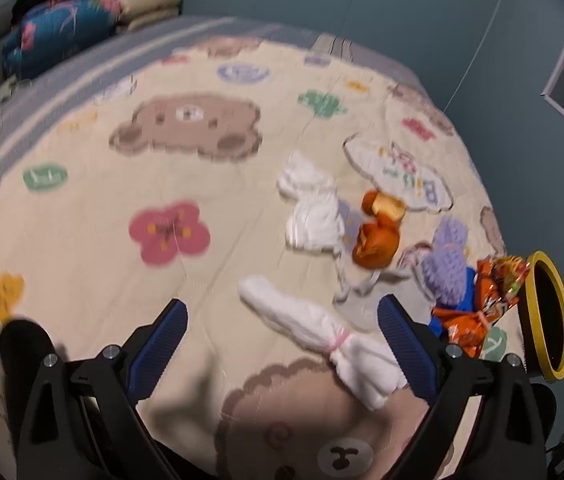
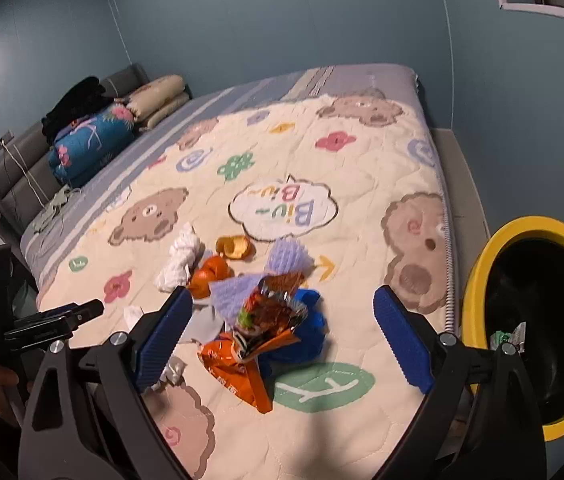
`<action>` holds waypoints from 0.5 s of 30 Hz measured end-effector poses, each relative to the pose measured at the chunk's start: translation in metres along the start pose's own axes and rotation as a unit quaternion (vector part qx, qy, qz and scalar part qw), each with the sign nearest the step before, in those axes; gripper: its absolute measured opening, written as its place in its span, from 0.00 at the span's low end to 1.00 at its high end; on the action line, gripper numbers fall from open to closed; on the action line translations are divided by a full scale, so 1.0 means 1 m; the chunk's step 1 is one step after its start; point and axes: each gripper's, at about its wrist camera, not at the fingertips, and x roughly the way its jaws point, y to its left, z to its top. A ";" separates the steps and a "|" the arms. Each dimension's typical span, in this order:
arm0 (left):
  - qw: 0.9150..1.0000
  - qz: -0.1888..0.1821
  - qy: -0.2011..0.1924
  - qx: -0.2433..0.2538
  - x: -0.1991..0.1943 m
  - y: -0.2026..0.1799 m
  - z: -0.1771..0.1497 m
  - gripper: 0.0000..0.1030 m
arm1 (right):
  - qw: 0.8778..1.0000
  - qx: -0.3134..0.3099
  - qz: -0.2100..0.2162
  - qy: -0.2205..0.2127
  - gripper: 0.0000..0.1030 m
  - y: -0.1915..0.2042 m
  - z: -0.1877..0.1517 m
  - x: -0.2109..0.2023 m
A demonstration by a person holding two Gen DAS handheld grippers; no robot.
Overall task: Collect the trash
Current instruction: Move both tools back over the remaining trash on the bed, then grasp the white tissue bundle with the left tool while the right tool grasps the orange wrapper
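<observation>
Both fisheye views look down along open claws onto the bed (image 1: pixel 82 216), facing its headboard end. The left wrist view sits low and close over the quilt, with the litter pile (image 1: pixel 470 292) to the right of its left claw (image 1: pixel 282 344). The right wrist view stands higher and farther back, the litter pile (image 2: pixel 266 320) between the fingers of the right claw (image 2: pixel 282 340). Both share the pile, the quilt and the yellow-rimmed bin (image 2: pixel 478 280), right of the pile.
</observation>
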 end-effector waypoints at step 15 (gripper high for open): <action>0.997 0.019 0.073 -0.031 0.047 -0.019 -0.019 0.88 | 0.999 0.022 0.007 0.041 0.78 -0.005 -0.017 0.045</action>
